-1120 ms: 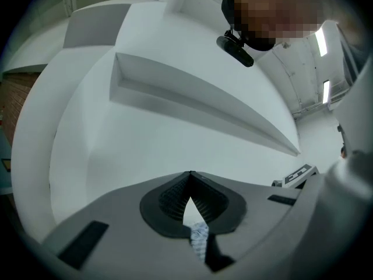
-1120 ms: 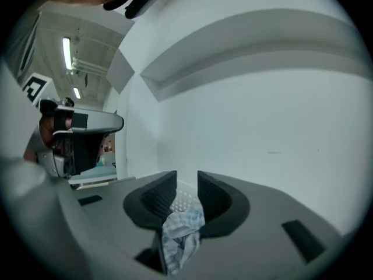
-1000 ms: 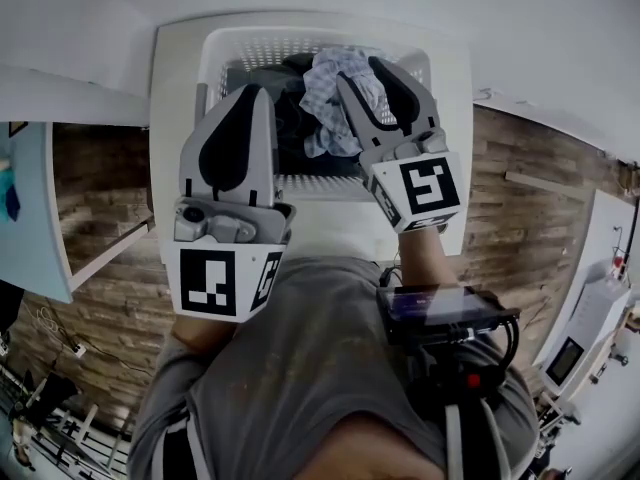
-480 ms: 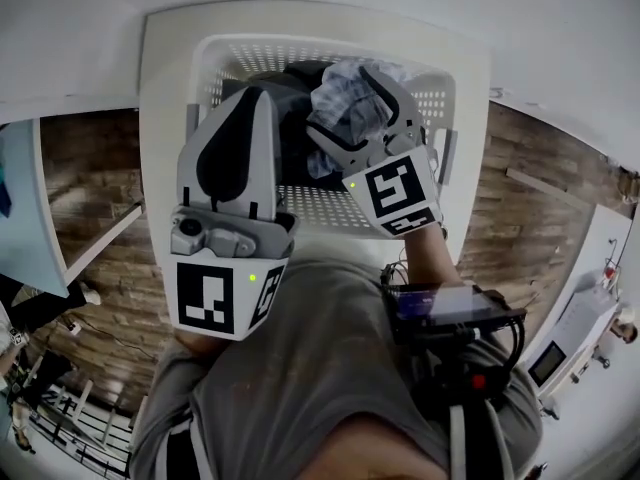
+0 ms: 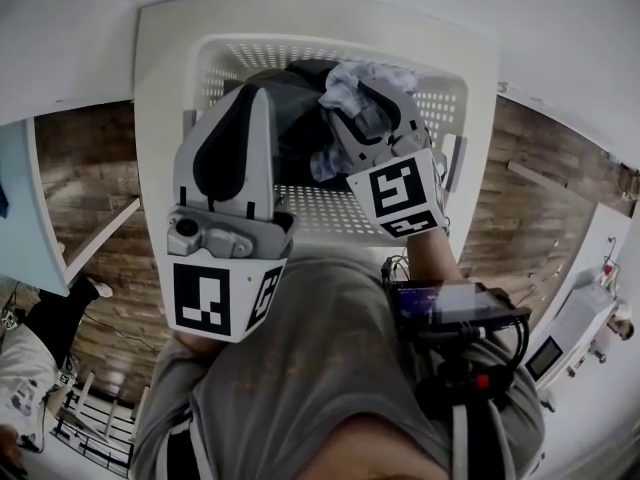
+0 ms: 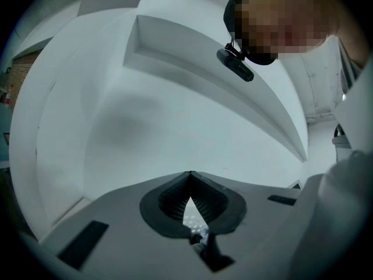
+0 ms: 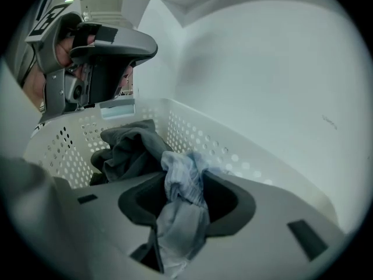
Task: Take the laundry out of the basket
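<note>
A white perforated laundry basket stands in front of me with a dark grey garment inside. My right gripper reaches over the basket, its jaws closing on a light blue checked cloth. In the right gripper view that cloth is bunched between the pads and hangs down, with the dark garment behind it against the basket wall. My left gripper hovers over the basket's left side, shut with nothing in it. Its tips meet.
The basket rests on a white surface against a white wall. Wood flooring shows on both sides. A black device hangs at my chest. Another person is at the lower left.
The right gripper spread wider around the blue cloth, then closed on it again, and it now sits lower in the basket. The left gripper has held still.
</note>
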A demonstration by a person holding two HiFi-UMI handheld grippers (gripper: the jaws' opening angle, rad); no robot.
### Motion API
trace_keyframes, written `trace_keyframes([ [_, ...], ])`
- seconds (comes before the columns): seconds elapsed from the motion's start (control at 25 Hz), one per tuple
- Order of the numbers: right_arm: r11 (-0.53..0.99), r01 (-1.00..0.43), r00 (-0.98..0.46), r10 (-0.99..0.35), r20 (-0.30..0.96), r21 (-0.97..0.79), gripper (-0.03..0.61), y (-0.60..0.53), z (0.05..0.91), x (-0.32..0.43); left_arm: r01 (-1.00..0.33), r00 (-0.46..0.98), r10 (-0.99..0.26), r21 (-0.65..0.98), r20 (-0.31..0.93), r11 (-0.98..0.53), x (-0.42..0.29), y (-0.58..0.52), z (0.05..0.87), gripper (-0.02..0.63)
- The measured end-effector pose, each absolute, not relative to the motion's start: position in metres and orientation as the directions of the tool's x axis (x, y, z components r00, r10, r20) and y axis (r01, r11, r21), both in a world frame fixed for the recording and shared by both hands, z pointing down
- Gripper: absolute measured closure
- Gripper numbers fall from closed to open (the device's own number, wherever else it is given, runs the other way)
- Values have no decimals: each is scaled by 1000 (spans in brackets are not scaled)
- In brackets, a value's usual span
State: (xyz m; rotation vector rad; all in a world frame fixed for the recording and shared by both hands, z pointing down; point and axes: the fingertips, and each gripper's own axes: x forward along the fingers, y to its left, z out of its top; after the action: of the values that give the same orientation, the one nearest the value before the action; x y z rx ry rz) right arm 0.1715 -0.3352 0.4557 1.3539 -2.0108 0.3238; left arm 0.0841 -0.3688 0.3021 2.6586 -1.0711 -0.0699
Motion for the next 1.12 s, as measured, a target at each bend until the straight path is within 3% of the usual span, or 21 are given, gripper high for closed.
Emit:
trace_keyframes([
  [0.28, 370, -926, -251, -759, 601, 79, 497, -335, 438, 175, -666, 733, -679, 250, 45, -703, 81, -361, 293, 606],
  [0.48, 311, -949, -241, -818, 522, 50, 503, -327, 408, 179, -661, 737, -676, 236, 22, -713, 75, -342, 278, 606],
  [0.8, 222, -975, -207, -937, 282, 20, 511, -316, 324, 192, -640, 755, -656, 195, -25, -744, 74, -310, 257, 606],
  [1.12, 217, -971, -209, -974, 88, 96, 511, -298, 233, 176, -624, 767, -638, 152, -70, -766, 60, -275, 238, 606],
])
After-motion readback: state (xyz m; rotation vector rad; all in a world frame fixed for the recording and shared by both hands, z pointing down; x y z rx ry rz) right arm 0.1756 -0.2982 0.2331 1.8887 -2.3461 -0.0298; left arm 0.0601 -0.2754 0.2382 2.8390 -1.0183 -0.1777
